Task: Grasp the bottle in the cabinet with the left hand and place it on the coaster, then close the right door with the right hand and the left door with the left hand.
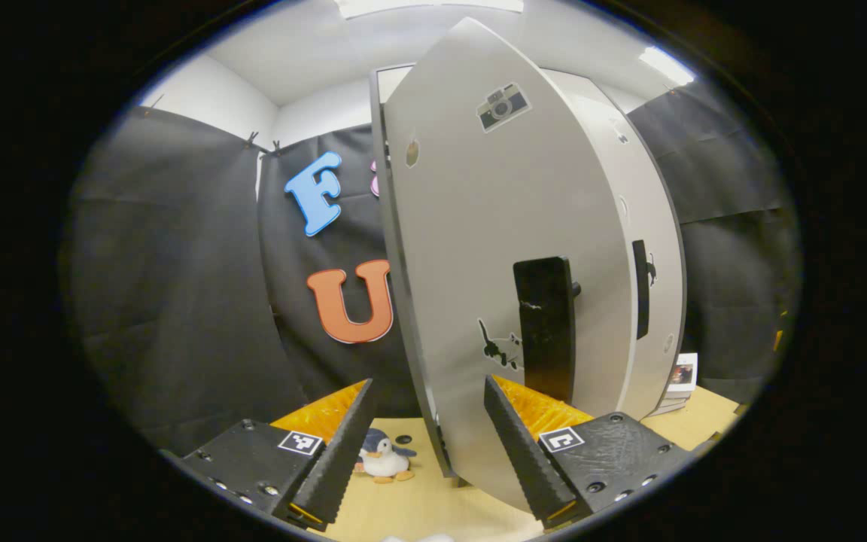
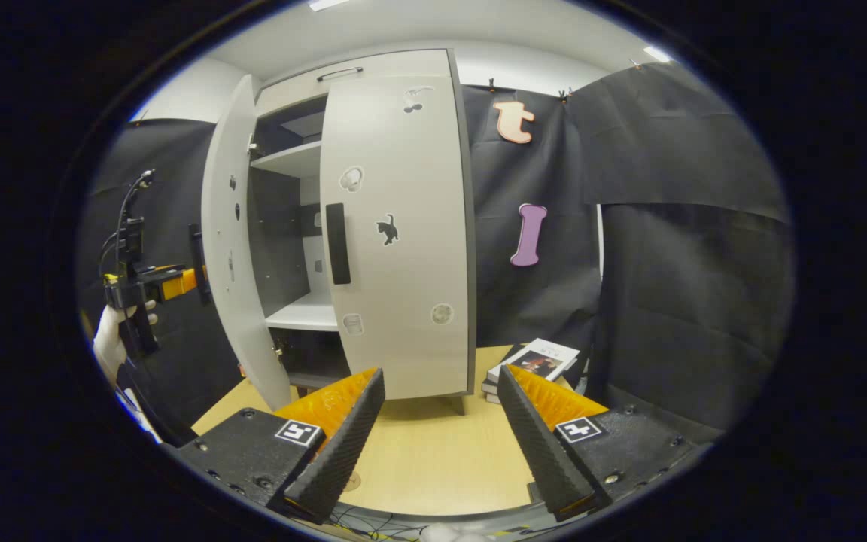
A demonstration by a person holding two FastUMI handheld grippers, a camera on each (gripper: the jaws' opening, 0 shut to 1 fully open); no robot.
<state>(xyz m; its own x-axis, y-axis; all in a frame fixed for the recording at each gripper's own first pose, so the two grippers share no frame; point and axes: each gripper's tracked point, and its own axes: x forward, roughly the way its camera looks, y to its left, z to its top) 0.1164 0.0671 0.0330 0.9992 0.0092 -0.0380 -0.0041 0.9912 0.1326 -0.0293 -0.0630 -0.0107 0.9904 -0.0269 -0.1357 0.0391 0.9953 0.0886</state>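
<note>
The cabinet's left door (image 1: 479, 226) stands ajar, close in front of my left gripper (image 1: 427, 385). Its black handle (image 1: 546, 327) is just past my right finger. My left gripper is open, its fingers astride the door's lower edge and holding nothing. The right door (image 2: 396, 226) is shut against the cabinet, its black handle (image 2: 337, 243) facing me. In the right gripper view the left door (image 2: 234, 241) swings outward. The left gripper (image 2: 177, 282), held by a gloved hand (image 2: 110, 339), sits at that door's outer face. My right gripper (image 2: 441, 376) hangs open over the wooden table (image 2: 426, 452).
A small penguin plush (image 1: 384, 458) lies on the table left of the left door. A stack of books (image 2: 531, 361) sits right of the cabinet. Bare white shelves (image 2: 302, 312) show through the gap between the doors. Black cloth walls surround the booth.
</note>
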